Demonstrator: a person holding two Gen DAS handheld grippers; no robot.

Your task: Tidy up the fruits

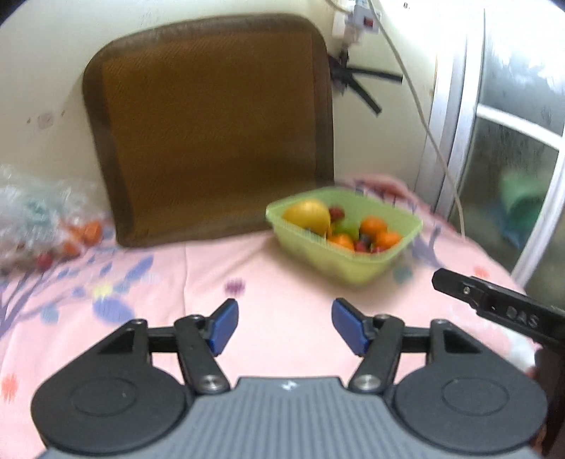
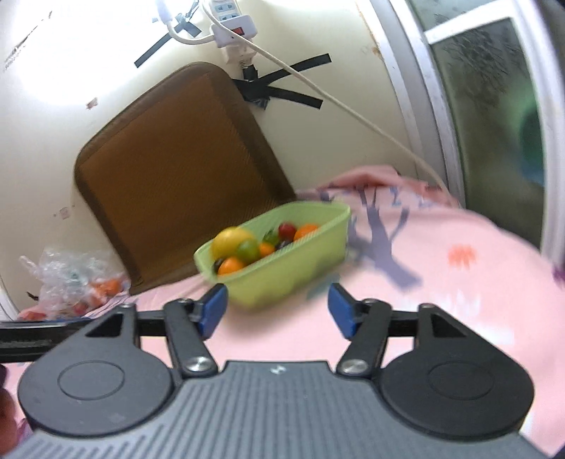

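Observation:
A light green plastic basket stands on the pink floral sheet, holding a yellow fruit, several oranges, small red fruits and a green one. My left gripper is open and empty, hovering over the sheet short of the basket. My right gripper is open and empty too, just in front of the basket's near wall. The right gripper's black finger shows at the right of the left wrist view.
A brown cushion leans on the wall behind the basket. A clear plastic bag with orange and red fruits lies at the far left. A window frame, power strip and white cable are at the right.

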